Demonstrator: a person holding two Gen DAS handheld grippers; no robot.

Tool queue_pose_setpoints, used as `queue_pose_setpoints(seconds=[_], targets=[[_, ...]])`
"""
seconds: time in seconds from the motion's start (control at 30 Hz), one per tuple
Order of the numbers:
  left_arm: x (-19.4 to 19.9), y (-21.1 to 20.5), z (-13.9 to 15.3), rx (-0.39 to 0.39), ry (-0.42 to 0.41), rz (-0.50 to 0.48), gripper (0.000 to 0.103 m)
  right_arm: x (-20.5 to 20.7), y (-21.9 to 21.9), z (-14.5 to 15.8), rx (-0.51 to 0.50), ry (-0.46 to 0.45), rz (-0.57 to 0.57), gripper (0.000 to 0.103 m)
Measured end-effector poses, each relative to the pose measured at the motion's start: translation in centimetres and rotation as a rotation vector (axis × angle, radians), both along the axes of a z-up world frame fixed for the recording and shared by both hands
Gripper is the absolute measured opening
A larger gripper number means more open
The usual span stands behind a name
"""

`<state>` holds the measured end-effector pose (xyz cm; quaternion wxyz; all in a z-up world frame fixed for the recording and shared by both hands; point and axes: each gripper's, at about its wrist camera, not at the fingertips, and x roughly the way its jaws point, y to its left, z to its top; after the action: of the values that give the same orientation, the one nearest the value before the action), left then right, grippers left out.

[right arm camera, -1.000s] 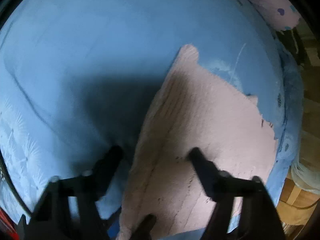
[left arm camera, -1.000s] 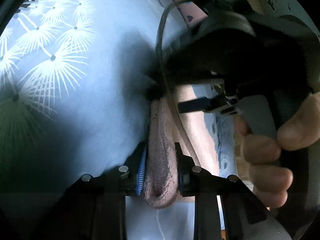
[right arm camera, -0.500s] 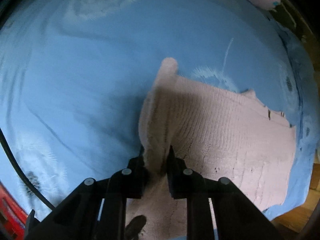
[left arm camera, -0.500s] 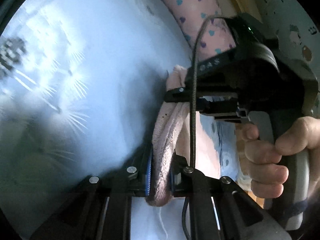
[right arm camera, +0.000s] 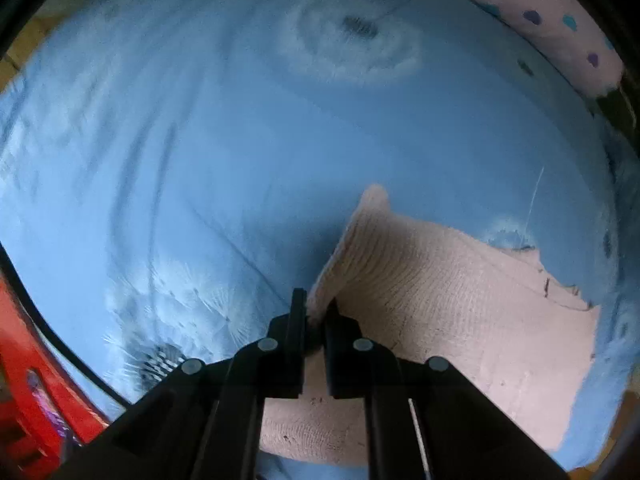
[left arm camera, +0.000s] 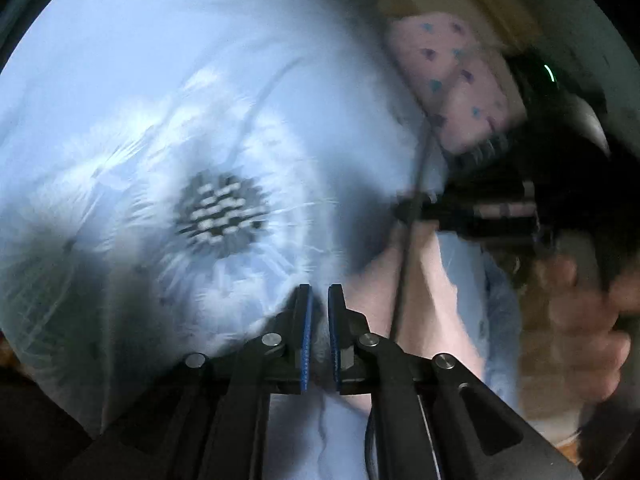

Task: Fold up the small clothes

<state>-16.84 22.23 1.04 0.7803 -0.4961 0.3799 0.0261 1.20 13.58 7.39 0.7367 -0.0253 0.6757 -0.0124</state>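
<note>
Pink knit lies on blue sheet, one edge raised. Right gripper pointed down, jaws clamped on that raised edge; edge likely pinched so it can be carried over for fold. Left gripper closed, nothing seen between blue pads; held over sheet beside knit, probably freed to take another corner. Right gripper seen at right of blurred left view, gripped by hand. Heart-print pillow at sheet's far edge.

Pink knit garment, edge seemingly lifted
</note>
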Motion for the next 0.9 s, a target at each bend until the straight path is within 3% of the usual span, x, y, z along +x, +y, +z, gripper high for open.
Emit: queue_pose_setpoints(seconds=[0.03,0.1,0.17,0.2,0.3,0.37,0.43,0.6,0.67,0.77,0.9], targets=[[-0.4,0.7,-0.4,-0.078,-0.029,0.035,0.000,0.4,0.2,-0.5,-0.008,0.003,0.004,0.012],[-1.3,1.1,-0.5,-0.162,-0.100,0.071,0.007,0.4,-0.4,-0.8,-0.010,0.004,0.009,0.022],[-2.2,0.5,-0.1,-0.172,-0.148,0.054,0.021,0.8,-0.8,-0.8,-0.027,0.017,0.002,0.068],[-2.5,0.1,0.1,-0.174,-0.161,0.035,0.024,0.8,-1.0,-0.4,-0.025,0.011,0.005,0.072],[-4.0,-1.1,0.6,-0.212,-0.199,-0.006,0.030,1.1,-1.3,1.1,-0.068,-0.020,0.064,0.075],[-4.4,-2.1,0.3,-0.243,-0.215,-0.026,0.033,1.0,-0.8,1.4,-0.111,-0.024,0.096,0.086],[-4.2,-2.7,0.1,-0.221,-0.195,-0.041,0.033,1.9,0.3,0.0,-0.170,0.020,0.136,0.089],[-3.1,-5.0,0.3,-0.257,-0.163,-0.054,0.033,2.5,2.2,-6.0,-0.273,0.248,0.126,0.089],[-3.3,-5.4,0.2,-0.287,-0.152,-0.058,0.031,2.2,2.6,-6.8,-0.346,0.239,0.139,0.095],[-3.5,-5.2,0.3,-0.327,-0.167,-0.079,0.031,1.9,2.2,-6.4,-0.491,0.232,0.166,0.093],[-4.1,-4.8,-0.1,-0.411,-0.192,-0.094,0.034,2.1,-1.0,-5.9,-0.445,0.280,0.125,0.089]])
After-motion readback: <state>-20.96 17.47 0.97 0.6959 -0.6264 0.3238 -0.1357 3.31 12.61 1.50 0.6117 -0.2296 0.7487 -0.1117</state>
